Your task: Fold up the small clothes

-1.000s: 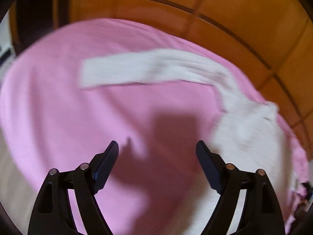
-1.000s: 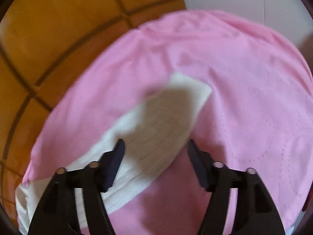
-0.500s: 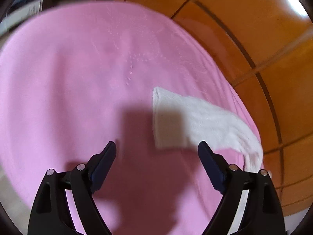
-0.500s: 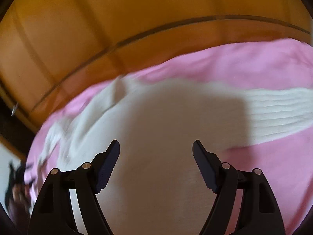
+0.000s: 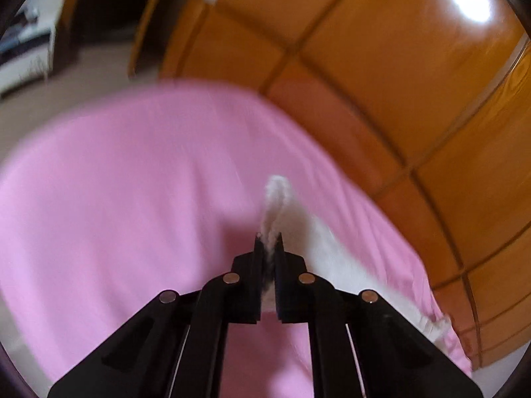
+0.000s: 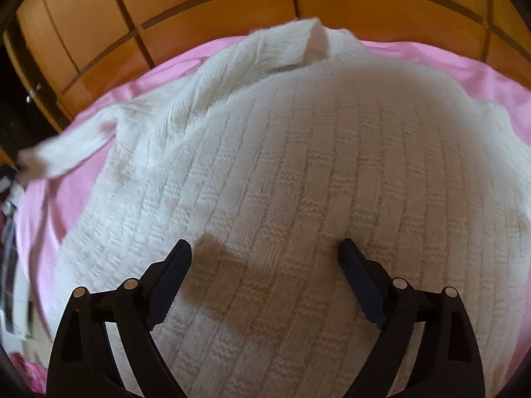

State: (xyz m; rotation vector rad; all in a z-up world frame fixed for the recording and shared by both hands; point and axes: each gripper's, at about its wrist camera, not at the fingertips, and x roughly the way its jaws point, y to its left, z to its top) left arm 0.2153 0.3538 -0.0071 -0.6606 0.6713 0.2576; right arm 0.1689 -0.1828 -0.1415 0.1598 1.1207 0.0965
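Observation:
A white knit sweater (image 6: 315, 172) lies spread on a pink sheet (image 6: 481, 66). In the right wrist view its body fills the frame and one sleeve (image 6: 66, 152) trails to the left. My right gripper (image 6: 265, 258) is open and hovers just over the sweater's body. In the left wrist view my left gripper (image 5: 268, 238) is shut on the cuff end of a sleeve (image 5: 277, 199), which sticks up out of the jaws; the rest of the sleeve (image 5: 348, 265) trails back to the right over the pink sheet (image 5: 132, 199).
An orange wooden panelled wall (image 5: 415, 83) (image 6: 232, 10) runs along the far edge of the bed. Some dark and white clutter (image 6: 10, 205) lies at the left edge of the right wrist view. A white shelf (image 5: 23, 49) stands far left.
My left gripper has closed on the sleeve cuff and lifted it. My right gripper has moved over the sweater's body and stays open.

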